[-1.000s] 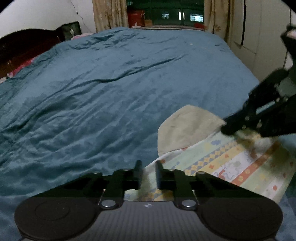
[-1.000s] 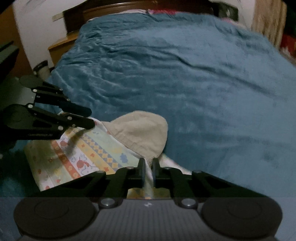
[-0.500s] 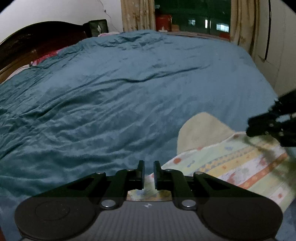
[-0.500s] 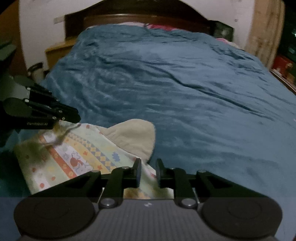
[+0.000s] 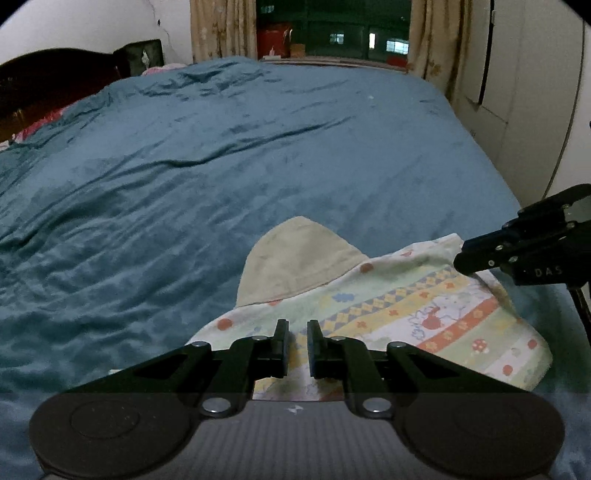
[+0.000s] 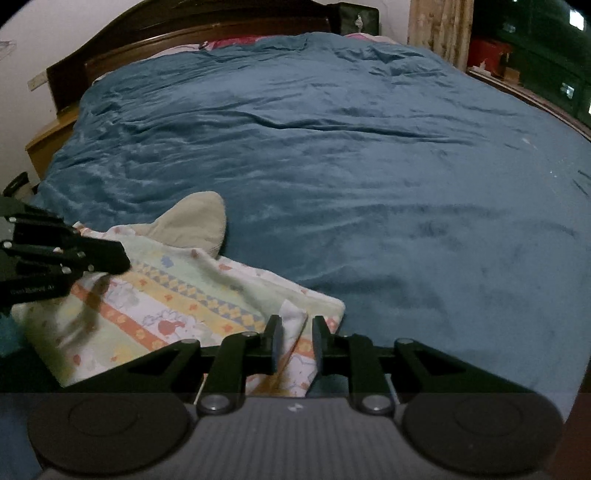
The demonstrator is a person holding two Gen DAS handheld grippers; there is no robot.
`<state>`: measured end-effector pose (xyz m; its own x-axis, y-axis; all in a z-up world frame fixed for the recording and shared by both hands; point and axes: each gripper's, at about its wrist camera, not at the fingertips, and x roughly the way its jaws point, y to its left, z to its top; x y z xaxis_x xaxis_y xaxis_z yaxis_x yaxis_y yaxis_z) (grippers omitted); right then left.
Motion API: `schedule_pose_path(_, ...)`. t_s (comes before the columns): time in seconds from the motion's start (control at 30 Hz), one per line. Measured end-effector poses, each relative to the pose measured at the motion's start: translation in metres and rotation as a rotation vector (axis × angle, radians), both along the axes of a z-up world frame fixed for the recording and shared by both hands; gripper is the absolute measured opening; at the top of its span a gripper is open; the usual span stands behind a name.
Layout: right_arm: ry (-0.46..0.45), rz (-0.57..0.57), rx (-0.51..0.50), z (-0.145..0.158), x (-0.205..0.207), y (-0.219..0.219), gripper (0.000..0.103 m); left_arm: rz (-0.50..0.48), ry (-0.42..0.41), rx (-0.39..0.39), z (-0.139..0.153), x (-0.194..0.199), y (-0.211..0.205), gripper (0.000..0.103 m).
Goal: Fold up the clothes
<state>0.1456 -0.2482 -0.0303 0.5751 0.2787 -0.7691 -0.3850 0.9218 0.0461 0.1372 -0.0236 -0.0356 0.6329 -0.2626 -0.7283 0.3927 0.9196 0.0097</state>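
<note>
A folded child's garment (image 5: 424, 314) with pastel patterned stripes and a beige hood (image 5: 295, 258) lies on the blue bedspread (image 5: 221, 166). My left gripper (image 5: 296, 332) is slightly open, its fingers just above the garment's near edge, holding nothing. My right gripper (image 6: 297, 332) is open over the garment's right corner (image 6: 295, 314), where a small flap of cloth stands between the fingers. The garment (image 6: 177, 291) and hood (image 6: 192, 221) also show in the right wrist view. Each gripper appears in the other's view: the right (image 5: 458, 262), the left (image 6: 125, 262).
The bed has a dark wooden headboard (image 6: 184, 33). A window with curtains (image 5: 221, 29) is beyond the bed's far side. A white wardrobe (image 5: 517, 92) stands at the right of the left wrist view. A wooden nightstand (image 6: 48, 136) is beside the headboard.
Both grippers have opened and let go of the garment, which now lies flat on the bed. Both have drawn back slightly towards its near edge.
</note>
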Motion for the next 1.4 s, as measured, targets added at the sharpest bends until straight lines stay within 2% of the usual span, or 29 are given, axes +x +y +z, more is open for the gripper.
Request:
schedule_pose_path(0.1,0.010,-0.018,0.037,-0.003,0.006,0.000,0.016,0.025,0.009,-0.003,-0.003,0.005,0.001,0.013)
schedule_pose_path(0.2,-0.007,-0.023,0.043,-0.003,0.009,0.004,0.008,0.050,0.010,-0.004,-0.004,0.010,0.004,0.013)
schedule_pose_path(0.37,-0.037,-0.021,0.008,-0.002,0.009,0.009,0.009,0.085,0.008,-0.018,-0.002,0.010,0.009,0.013)
schedule_pose_path(0.5,-0.106,0.013,0.002,0.013,-0.004,0.016,0.011,0.075,0.003,-0.033,0.004,0.004,0.010,0.013)
schedule_pose_path(0.63,-0.058,0.101,0.048,0.014,-0.008,0.028,0.012,0.057,0.011,-0.033,0.003,0.003,0.006,0.013)
schedule_pose_path(0.8,-0.007,0.126,0.017,-0.007,0.008,0.047,0.011,0.079,0.026,-0.031,-0.002,0.011,0.009,0.017)
schedule_pose_path(0.97,-0.044,0.112,0.032,0.003,0.015,0.056,0.012,0.108,0.009,-0.061,0.008,0.006,0.026,0.016)
schedule_pose_path(1.07,-0.043,0.170,0.045,0.008,0.011,0.067,0.013,0.103,0.012,-0.074,0.009,0.002,0.033,0.016)
schedule_pose_path(1.2,-0.017,0.217,0.028,-0.002,0.014,0.089,0.013,0.122,0.038,-0.058,0.000,0.009,0.035,0.017)
schedule_pose_path(1.33,-0.015,0.206,0.032,-0.007,0.024,0.102,0.013,0.157,0.043,-0.051,-0.005,0.019,0.040,0.017)
schedule_pose_path(1.4,-0.023,0.210,0.050,-0.004,0.027,0.108,0.014,0.172,0.044,-0.055,-0.006,0.023,0.043,0.023)
